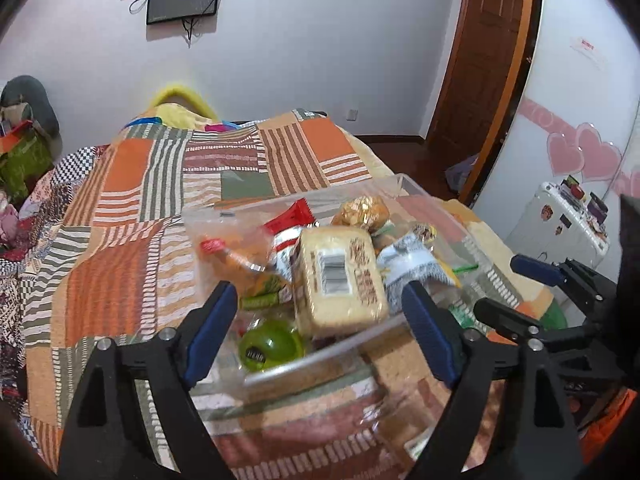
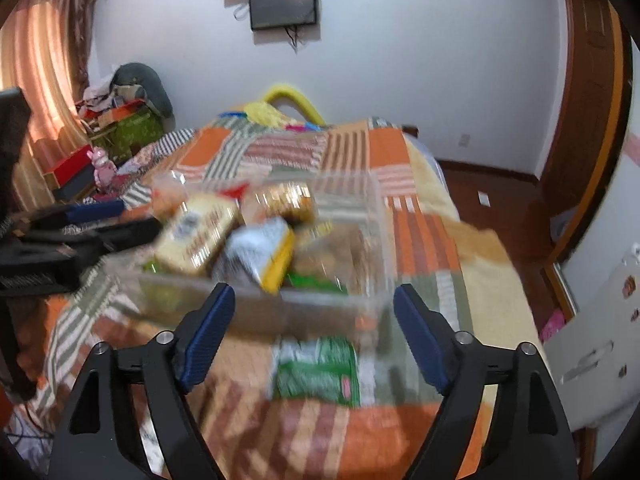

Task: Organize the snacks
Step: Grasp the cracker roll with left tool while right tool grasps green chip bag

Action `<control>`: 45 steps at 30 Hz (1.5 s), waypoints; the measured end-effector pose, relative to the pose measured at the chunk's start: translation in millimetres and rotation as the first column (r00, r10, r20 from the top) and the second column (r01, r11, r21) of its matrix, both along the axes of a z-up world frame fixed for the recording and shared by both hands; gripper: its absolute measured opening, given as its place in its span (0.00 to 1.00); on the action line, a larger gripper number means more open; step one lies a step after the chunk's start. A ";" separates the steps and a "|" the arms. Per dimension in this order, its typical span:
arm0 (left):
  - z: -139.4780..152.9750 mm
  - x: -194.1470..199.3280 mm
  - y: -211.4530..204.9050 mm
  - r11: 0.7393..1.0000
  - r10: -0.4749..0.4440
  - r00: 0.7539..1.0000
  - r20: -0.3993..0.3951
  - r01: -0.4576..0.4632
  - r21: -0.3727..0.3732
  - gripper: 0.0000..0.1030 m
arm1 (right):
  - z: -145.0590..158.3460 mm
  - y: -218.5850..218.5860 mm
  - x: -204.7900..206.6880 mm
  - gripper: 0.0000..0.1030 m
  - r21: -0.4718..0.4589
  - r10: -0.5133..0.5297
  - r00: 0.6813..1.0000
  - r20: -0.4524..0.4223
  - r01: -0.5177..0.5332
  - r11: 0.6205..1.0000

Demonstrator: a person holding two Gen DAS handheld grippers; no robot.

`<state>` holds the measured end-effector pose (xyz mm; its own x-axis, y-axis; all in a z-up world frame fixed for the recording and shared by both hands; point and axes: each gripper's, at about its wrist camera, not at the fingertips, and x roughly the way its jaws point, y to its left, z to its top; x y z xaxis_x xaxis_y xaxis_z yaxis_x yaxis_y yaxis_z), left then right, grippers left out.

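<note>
A clear plastic bin (image 1: 320,354) sits on the patchwork bed and holds several snacks: a beige cracker pack with a barcode (image 1: 340,276), an orange bag (image 1: 236,260), a red and white packet (image 1: 292,228), a gold wrapped snack (image 1: 362,210), a green round tub (image 1: 270,344) and a grey and yellow packet (image 1: 412,264). My left gripper (image 1: 322,308) is open just before the bin's near rim, empty. My right gripper (image 2: 314,308) is open and empty at the blurred bin (image 2: 340,304). A green packet (image 2: 316,372) lies on the bed in front of that bin.
The patchwork bedspread (image 1: 140,220) stretches far and left. The right gripper (image 1: 536,292) shows at the right of the left wrist view; the left gripper (image 2: 80,224) shows at the left of the right wrist view. A white cabinet (image 1: 560,224) and a wooden door (image 1: 480,60) stand to the right.
</note>
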<state>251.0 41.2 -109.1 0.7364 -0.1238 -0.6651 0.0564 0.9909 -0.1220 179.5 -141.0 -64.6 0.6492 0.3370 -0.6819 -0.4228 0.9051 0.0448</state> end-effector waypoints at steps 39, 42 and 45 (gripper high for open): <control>-90.7 -61.7 -77.1 0.990 -0.140 0.954 -0.263 0.133 -0.043 0.85 | -30.7 -24.0 -36.1 0.42 0.037 -0.038 0.989 -0.143 0.044 0.998; -91.2 -62.6 -74.3 0.990 -0.139 0.955 -0.261 0.133 -0.041 0.83 | -26.9 -25.0 -38.9 0.42 0.049 -0.038 0.990 -0.139 0.045 0.998; -89.6 -64.5 -69.0 0.993 -0.115 0.961 -0.251 0.115 -0.017 0.66 | -25.3 -27.1 -42.0 0.42 0.059 -0.038 0.990 -0.137 0.047 0.997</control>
<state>186.5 -27.8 -198.7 0.5269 -0.1994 -0.8262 0.1373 0.9793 -0.1488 137.5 -168.1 -89.8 0.5666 0.3553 -0.7434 -0.3703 0.9158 0.1555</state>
